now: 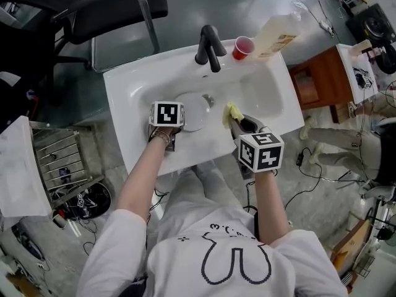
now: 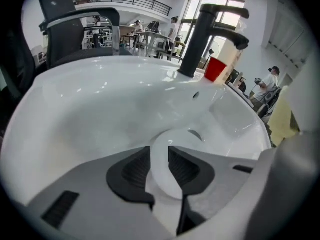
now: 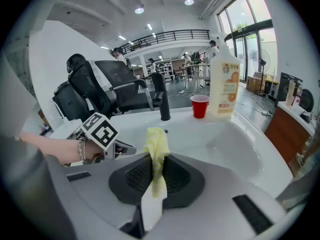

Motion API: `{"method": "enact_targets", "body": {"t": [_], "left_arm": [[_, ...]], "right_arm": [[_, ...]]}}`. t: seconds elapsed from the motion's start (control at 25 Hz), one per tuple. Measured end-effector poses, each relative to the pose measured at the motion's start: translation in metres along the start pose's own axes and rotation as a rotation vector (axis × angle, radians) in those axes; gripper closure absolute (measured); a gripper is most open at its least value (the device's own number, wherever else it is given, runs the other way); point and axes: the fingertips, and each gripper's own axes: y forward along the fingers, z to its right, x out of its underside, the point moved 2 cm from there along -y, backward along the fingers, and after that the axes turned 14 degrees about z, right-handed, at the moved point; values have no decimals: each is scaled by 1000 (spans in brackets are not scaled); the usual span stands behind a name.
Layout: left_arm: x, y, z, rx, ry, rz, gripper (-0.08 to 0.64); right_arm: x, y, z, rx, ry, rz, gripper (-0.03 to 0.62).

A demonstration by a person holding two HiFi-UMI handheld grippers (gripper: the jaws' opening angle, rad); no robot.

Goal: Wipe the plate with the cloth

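A white plate (image 1: 195, 111) lies in the basin of the white sink (image 1: 133, 88), near the drain. My left gripper (image 1: 176, 124) is at the plate's left edge. In the left gripper view the plate (image 2: 167, 151) shows in the gap between the two dark pads of that gripper (image 2: 159, 166); they stand a little apart on either side of its rim. My right gripper (image 1: 238, 124) hovers at the plate's right, shut on a yellow cloth (image 1: 232, 111). In the right gripper view the cloth (image 3: 157, 151) sticks up from that gripper (image 3: 157, 173).
A black faucet (image 1: 209, 47) stands at the back of the sink, with a red cup (image 1: 242, 47) and a soap bottle (image 1: 278, 34) to its right. A black office chair (image 1: 111, 11) is behind, a wooden cabinet (image 1: 322, 79) to the right, a wire rack (image 1: 62, 159) on the left.
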Motion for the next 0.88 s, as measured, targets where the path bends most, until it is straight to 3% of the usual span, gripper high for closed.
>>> {"method": "enact_targets", "body": {"t": [0.16,0.52,0.88], "left_arm": [[-29,-27,6,26,14,108,443],[-75,-100,18,2,21,338,443],[-112,-198,43,-49,119,608,439]], "right_arm": [[-16,-6,1,3,-18,56,541],[-58,-31,-5,-41,-120,190,541],[-98,-73,-14,-105,-83,349,541]]}}
